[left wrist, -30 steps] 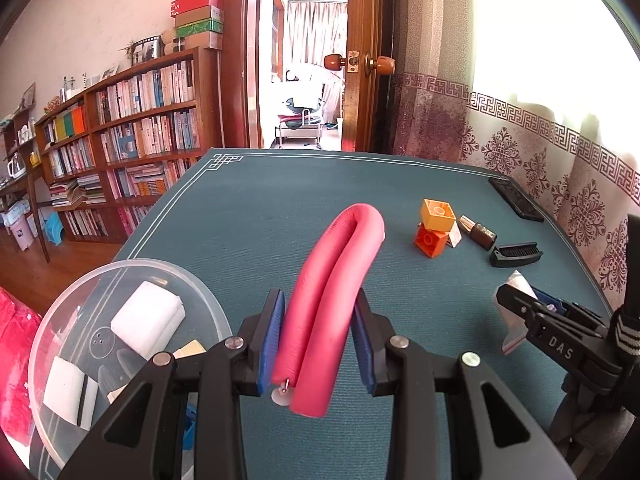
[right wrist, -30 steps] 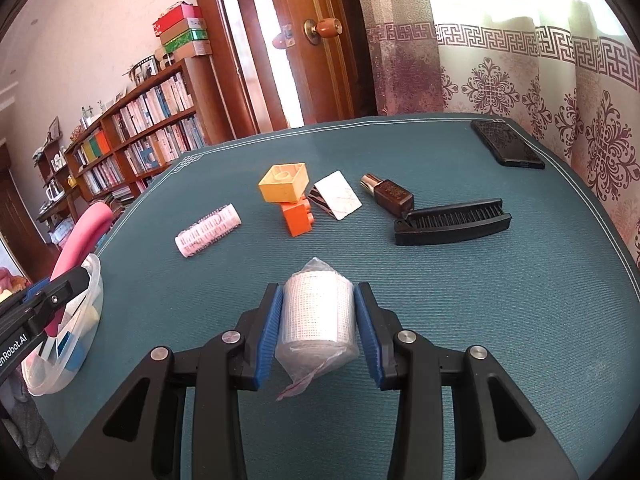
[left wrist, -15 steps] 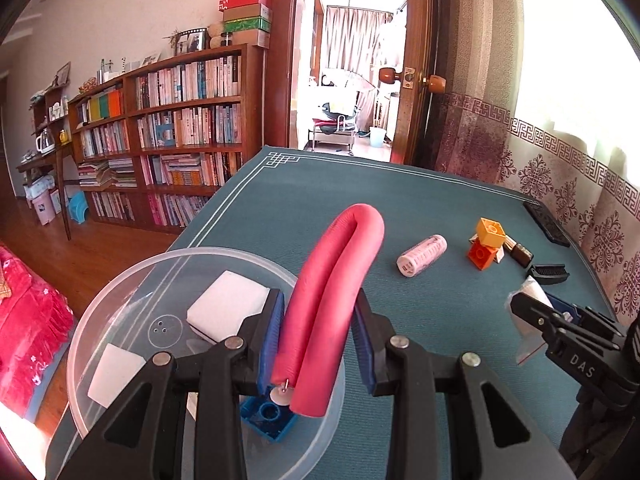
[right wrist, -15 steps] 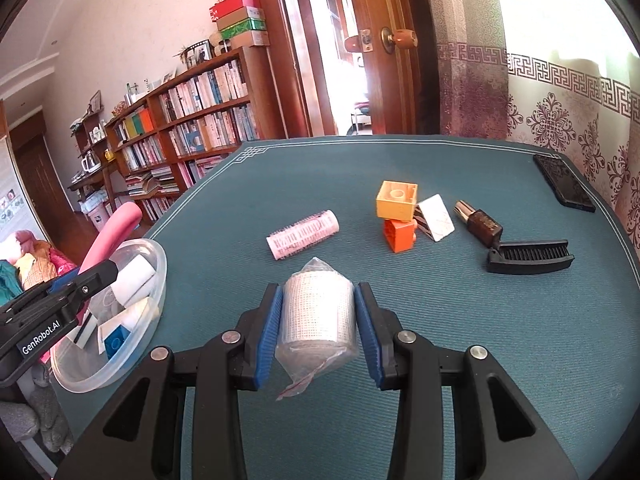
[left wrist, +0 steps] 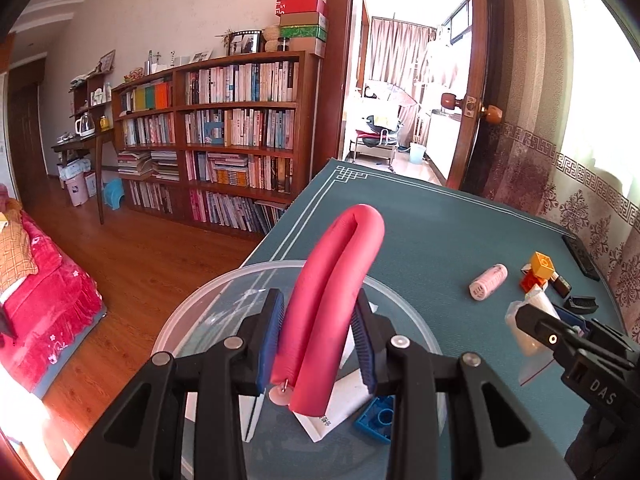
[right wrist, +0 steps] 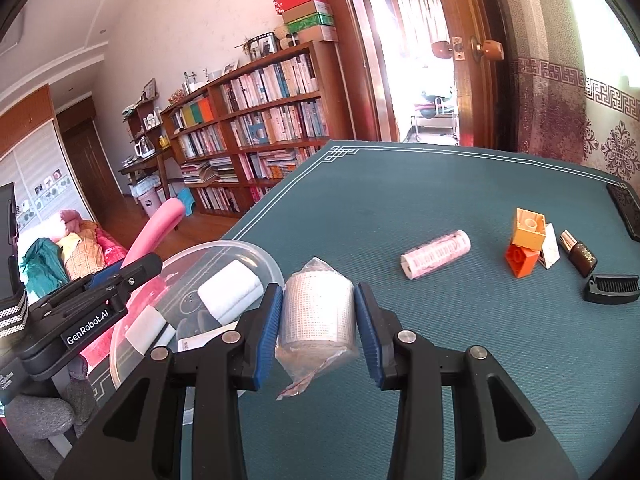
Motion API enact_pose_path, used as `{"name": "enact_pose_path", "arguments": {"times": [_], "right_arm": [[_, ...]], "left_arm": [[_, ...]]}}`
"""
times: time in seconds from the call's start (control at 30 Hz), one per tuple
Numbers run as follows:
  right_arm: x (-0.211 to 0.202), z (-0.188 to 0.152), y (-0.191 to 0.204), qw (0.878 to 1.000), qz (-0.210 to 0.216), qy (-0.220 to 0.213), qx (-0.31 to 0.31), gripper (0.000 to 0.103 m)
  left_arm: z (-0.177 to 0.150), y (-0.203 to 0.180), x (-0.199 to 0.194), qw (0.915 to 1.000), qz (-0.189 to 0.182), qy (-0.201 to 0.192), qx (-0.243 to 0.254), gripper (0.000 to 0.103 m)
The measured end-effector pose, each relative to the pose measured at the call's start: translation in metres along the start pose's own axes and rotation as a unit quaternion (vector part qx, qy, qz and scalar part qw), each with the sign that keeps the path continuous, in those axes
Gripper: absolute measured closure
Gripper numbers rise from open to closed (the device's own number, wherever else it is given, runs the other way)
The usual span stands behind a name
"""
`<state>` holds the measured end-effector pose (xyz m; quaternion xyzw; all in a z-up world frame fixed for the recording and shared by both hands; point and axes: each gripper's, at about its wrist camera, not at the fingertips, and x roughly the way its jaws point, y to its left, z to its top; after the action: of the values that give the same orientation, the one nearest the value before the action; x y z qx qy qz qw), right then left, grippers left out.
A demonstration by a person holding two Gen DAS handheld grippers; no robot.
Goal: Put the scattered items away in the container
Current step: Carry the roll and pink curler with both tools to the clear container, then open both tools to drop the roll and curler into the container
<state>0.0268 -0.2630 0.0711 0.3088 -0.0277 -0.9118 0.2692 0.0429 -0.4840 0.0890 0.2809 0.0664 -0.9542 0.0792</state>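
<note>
Container point(left wrist: 208, 300): a clear round plastic tub at the near corner of the green table point(right wrist: 400, 200), already holding white foam pads point(right wrist: 228, 290), a printed paper slip point(left wrist: 324, 420) and a blue brick point(left wrist: 378, 420). Directly above its opening, the left gripper point(left wrist: 316, 338) is clamped on a folded pink foam roller point(left wrist: 340, 272), whose cut ends point down into the tub while the bend rises clear of the fingers. Just beside the rim, over the table, the right gripper point(right wrist: 316, 316) is closed on a wrapped gauze roll point(right wrist: 316, 308), its plastic tail hanging below. The step in hand appears to be the deposit of the foam roller; the next move calls for parting the left jaws over the tub, after which the right gripper must carry its roll across the rim. Farther out lie items not yet tidied: a pink hair curler point(right wrist: 436, 254), stacked orange bricks point(right wrist: 526, 244), a white card point(right wrist: 551, 246), a small brown bottle point(right wrist: 580, 256), a black comb point(right wrist: 612, 288) and a dark flat device point(right wrist: 626, 210) at the far edge.
</note>
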Motion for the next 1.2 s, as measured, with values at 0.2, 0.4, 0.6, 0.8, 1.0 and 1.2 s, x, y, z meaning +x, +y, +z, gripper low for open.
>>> {"name": "enact_pose_path", "arguments": {"times": [0.2,0.4,0.6,0.8,1.0,1.2], "right_arm": [[0.009,-0.001,0.03,0.999,0.028,0.009,-0.018,0.063],[0.018,-0.011,0.057,0.997,0.055,0.026,-0.036,0.063],[0.023,-0.026,0.072,0.995,0.075,0.042,-0.047,0.062],[0.024,-0.034,0.076,0.994,0.084,0.05,-0.05,0.062],[0.027,-0.034,0.082,0.993,0.091,0.057,-0.057,0.062],[0.033,-0.034,0.094,0.99,0.103,0.067,-0.068,0.06]], "left_arm": [[-0.001,0.015,0.003,0.9999,0.01,0.005,-0.007,0.065],[0.002,0.024,0.002,0.9998,0.011,0.004,-0.017,0.065],[-0.001,0.027,0.001,0.9996,0.001,0.009,-0.025,0.063],[-0.001,0.032,-0.005,0.9991,-0.005,0.004,-0.042,0.037],[0.002,0.037,-0.01,0.9988,0.002,-0.003,-0.048,0.035],[0.004,0.041,-0.011,0.9984,0.003,-0.006,-0.056,0.034]]}}
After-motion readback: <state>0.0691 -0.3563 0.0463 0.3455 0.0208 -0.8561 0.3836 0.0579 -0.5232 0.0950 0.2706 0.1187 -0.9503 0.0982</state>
